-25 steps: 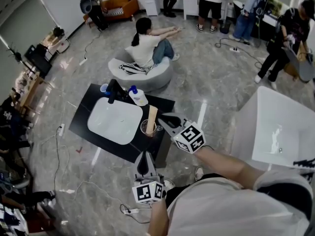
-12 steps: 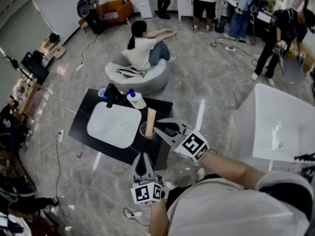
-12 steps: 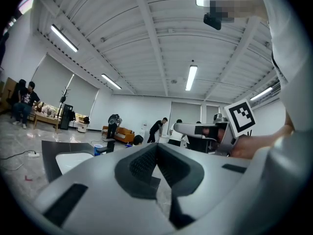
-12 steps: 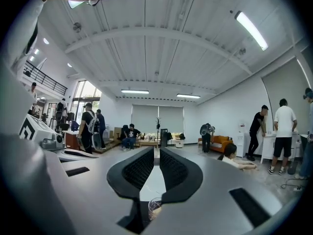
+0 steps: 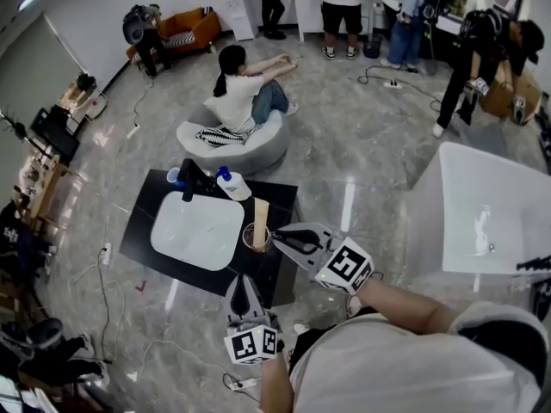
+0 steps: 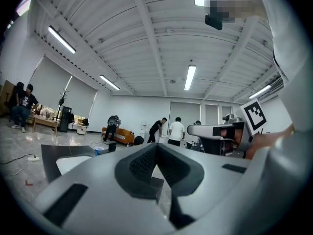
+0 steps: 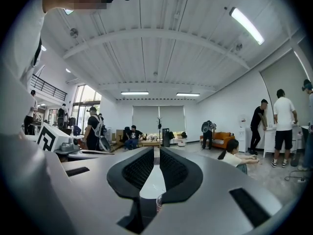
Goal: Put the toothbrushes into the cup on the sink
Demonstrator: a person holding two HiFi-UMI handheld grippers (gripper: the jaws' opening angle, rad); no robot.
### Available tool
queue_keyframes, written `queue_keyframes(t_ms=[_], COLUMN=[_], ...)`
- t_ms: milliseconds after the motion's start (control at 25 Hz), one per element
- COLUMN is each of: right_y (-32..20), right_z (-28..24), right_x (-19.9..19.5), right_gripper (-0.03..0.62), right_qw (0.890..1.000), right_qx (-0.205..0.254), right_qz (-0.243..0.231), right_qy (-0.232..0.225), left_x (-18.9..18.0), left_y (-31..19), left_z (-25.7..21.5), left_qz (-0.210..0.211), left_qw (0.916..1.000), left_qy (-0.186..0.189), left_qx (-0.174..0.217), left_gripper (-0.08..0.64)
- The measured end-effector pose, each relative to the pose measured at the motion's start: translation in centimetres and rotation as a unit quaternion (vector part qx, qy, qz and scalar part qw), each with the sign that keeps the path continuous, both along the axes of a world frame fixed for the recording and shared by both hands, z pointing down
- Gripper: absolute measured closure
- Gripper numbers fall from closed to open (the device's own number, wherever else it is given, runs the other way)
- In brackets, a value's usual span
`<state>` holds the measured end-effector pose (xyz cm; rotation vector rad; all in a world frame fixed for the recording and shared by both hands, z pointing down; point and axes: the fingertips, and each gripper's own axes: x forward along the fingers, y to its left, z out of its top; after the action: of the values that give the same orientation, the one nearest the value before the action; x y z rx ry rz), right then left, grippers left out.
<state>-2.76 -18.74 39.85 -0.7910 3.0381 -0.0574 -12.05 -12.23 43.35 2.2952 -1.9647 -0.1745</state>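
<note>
Head view — toothbrush pack (image 5: 261,212) stands upright in cup (image 5: 256,239).

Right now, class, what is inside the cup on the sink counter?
Nothing shows above the rim of the cup. Its inside is too small to read, and the right tool meets one edge.

polished grey marble-look floor (image 5: 362,144) runs through a large open room with white walls (image 5: 95,7). an orange sofa (image 5: 188,26) stands against the far wall, and a grey beanbag (image 5: 254,149) with a seated person (image 5: 237,93) sits nearer the middle. a white bathtub (image 5: 426,222) stands at the right, cluttered desks (image 5: 47,157) along the left. overhead, a white beamed ceiling (image 6: 146,43) carries tube lights (image 6: 190,77). grey roller blinds (image 7: 156,117) hang at the far end.
</note>
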Motion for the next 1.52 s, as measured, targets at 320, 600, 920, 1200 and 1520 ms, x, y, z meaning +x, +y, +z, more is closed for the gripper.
queue_keyframes(t_ms=[320,600,920,1200,1520], right_y=[0.9,0.5,0.2,0.3,0.4], right_z=[-2.3,-2.5,-2.1,-2.1,-1.9], right_x=[0.6,0.6,1.2,1.1,0.6], right_gripper=[0.531,0.532,0.531,0.531,0.532], right_qw=[0.999,0.999,1.000,1.000,0.999], right_qx=[0.033,0.031,0.018,0.014,0.005], right_qz=[-0.008,-0.004,-0.005,-0.016,-0.033], right_qy=[-0.022,-0.026,-0.022,-0.020,-0.021], left_x=[-0.6,-0.8,-0.6,-0.4,-0.8], left_y=[-0.1,-0.1,-0.3,-0.1,0.5], left_z=[-1.2,-1.4,-1.9,-1.8,-1.6], left_qz=[0.010,0.015,0.013,0.004,-0.013], left_qw=[0.9998,0.9996,0.9996,0.9997,0.9998], left_qy=[-0.012,-0.016,-0.013,-0.010,-0.009], left_qx=[0.015,0.020,0.023,0.021,0.015], left_gripper=[0.557,0.557,0.557,0.557,0.557])
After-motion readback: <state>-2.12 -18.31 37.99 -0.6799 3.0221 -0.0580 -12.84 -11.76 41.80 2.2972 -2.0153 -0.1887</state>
